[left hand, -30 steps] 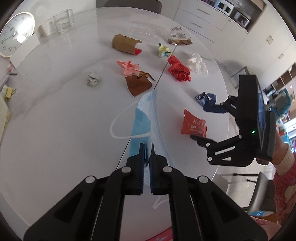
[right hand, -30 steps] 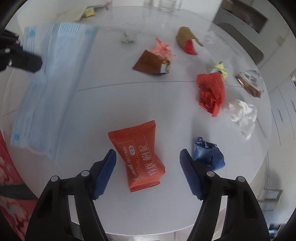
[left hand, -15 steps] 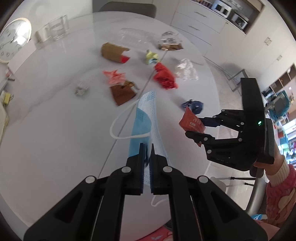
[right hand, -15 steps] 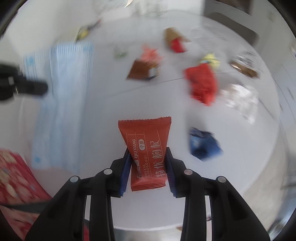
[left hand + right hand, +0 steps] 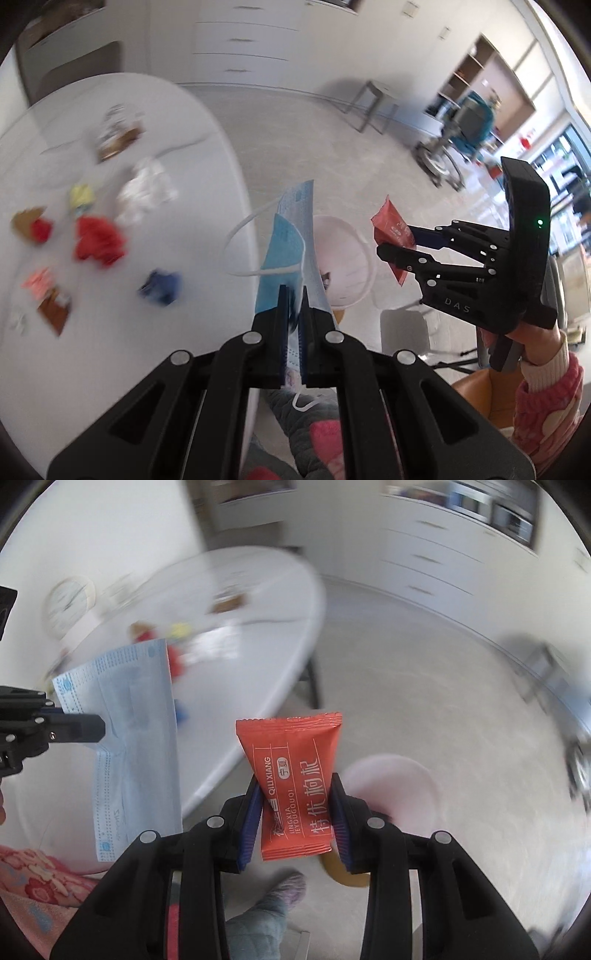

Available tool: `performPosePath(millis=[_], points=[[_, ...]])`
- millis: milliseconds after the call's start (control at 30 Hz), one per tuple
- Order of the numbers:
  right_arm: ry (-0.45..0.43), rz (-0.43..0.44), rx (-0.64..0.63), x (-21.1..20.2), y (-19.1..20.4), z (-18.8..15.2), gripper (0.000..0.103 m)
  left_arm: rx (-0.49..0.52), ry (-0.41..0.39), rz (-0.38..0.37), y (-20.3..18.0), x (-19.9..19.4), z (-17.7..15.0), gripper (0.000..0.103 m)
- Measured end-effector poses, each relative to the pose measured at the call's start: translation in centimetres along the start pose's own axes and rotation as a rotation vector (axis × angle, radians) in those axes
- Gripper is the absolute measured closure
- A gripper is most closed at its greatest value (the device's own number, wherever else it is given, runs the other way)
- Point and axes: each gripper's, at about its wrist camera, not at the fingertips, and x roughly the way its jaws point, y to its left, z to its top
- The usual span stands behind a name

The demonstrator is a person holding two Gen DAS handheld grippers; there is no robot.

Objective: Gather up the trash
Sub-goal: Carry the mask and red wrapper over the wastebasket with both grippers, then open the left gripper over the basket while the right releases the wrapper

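White table (image 5: 207,155) at nine o'clock, white bin (image 5: 347,258) on the floor ahead.
Your left gripper (image 5: 292,299) pinches the blue mask (image 5: 291,236), hanging lengthwise; the bin lies at one o'clock. Your right gripper (image 5: 295,812) clamps the orange packet (image 5: 295,775), bin just right.

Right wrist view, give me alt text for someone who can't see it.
The right hand-held gripper clamps an orange snack packet above the floor, past the white table. At left, the left hand-held gripper holds a blue face mask.
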Motion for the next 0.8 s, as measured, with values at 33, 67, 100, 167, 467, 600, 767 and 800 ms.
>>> performPosePath(millis=[33, 67, 100, 167, 467, 600, 767, 800], points=[[-0.007, -0.028, 0.029, -0.1, -1.4, -0.3, 0.067, 0.013, 0.011, -0.018, -1.1, 1.1, 0.9, 0.099], [-0.015, -0.054, 0.06, -0.3, -2.7, -0.6, 0.067, 0.025, 0.021, -0.027, -2.1, 2.1, 1.8, 0.099], [-0.024, -0.078, 0.106, -0.6, -4.4, -0.9, 0.067, 0.042, 0.031, -0.027, -3.4, 3.5, 2.7, 0.099], [-0.038, -0.107, 0.167, -0.9, -6.9, -1.4, 0.067, 0.074, 0.038, -0.037, -5.3, 5.7, 4.2, 0.099], [-0.03, -0.138, 0.256, -0.6, -13.3, -1.9, 0.067, 0.077, 0.134, -0.108, -10.6, 15.0, 9.0, 0.099], [-0.019, -0.135, 0.27, -0.5, -15.3, -2.4, 0.067, 0.095, 0.173, -0.09, -12.2, 17.8, 9.9, 0.099], [-0.004, -0.123, 0.279, -0.1, -16.8, -2.8, 0.066, 0.072, 0.224, -0.081, -12.8, 19.8, 10.3, 0.087], [-0.002, -0.121, 0.281, 0.0, -17.1, -2.8, 0.066, 0.073, 0.226, -0.069, -12.9, 19.9, 10.2, 0.075]])
